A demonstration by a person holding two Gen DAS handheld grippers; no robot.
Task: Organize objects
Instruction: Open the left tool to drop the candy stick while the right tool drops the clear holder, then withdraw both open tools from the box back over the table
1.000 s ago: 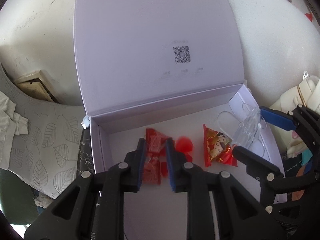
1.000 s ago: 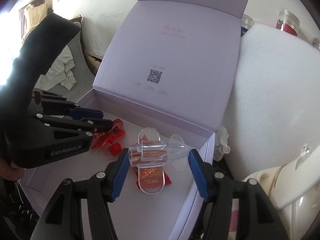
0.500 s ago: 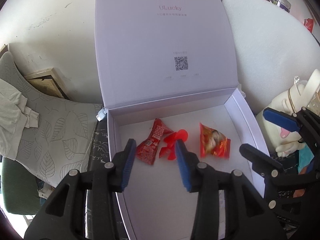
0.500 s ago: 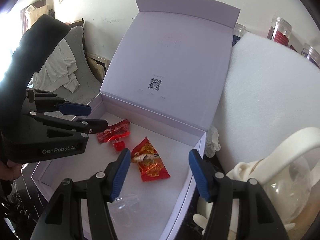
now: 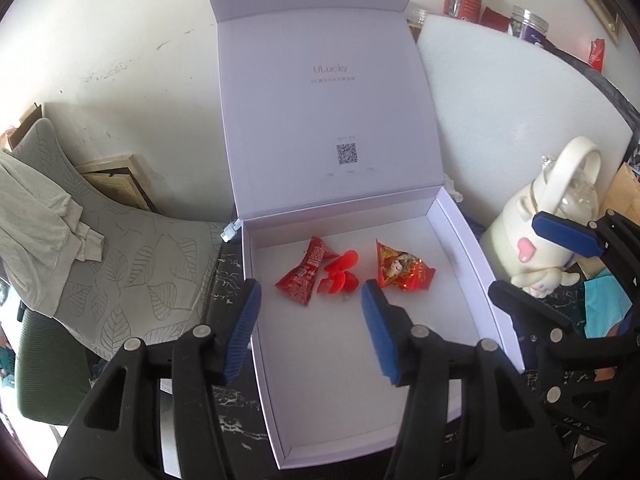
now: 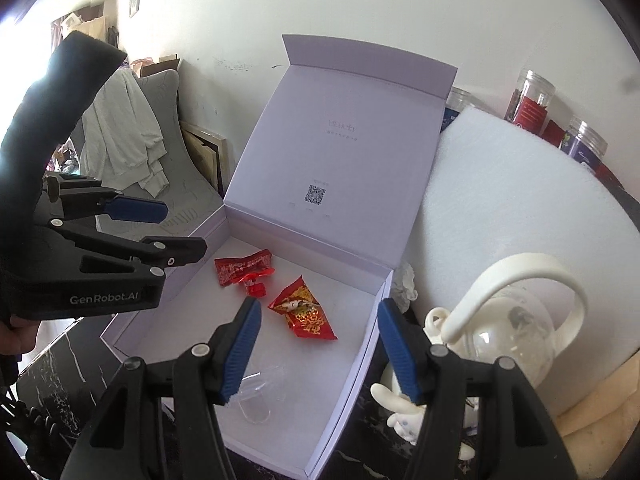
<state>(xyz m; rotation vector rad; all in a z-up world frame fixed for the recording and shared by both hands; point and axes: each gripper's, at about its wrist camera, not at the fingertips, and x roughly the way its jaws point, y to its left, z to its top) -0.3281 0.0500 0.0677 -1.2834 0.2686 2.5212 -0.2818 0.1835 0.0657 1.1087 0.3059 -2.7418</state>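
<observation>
From the left wrist view, a white box (image 5: 460, 240) is seen lying open on a dark marbled table (image 5: 224, 280), its lid (image 5: 324, 120) standing upright at the far side. On the box floor, toward the far end, three things are laid in a row: a red candy wrapper (image 5: 306, 276) on the left, a small red plastic piece (image 5: 340, 276) touching it in the middle, and a red-and-gold snack packet (image 5: 402, 272) a little apart on the right. The step in hand is judged to be a pause between placements — nothing is carried. The left gripper (image 5: 310, 328) is held above the near part of the box, jaws spread wide and empty, touching nothing. The right gripper (image 5: 532, 260) is seen at the right, outside the box wall, near a white toy kettle (image 5: 536, 220).

From the right wrist view, the right gripper (image 6: 318, 344) is also spread wide and holds nothing. A clear plastic piece (image 6: 256, 396) is seen on the box floor (image 6: 356, 304) at the near end, partly hidden behind the left-hand finger (image 6: 240, 348); whether they touch cannot be told. The left gripper (image 6: 160, 228) is seen at the left — open too.

The next move is judged to call for another loose item from outside the box, perhaps among the clutter on the right, to be reached for and pinched.
</observation>
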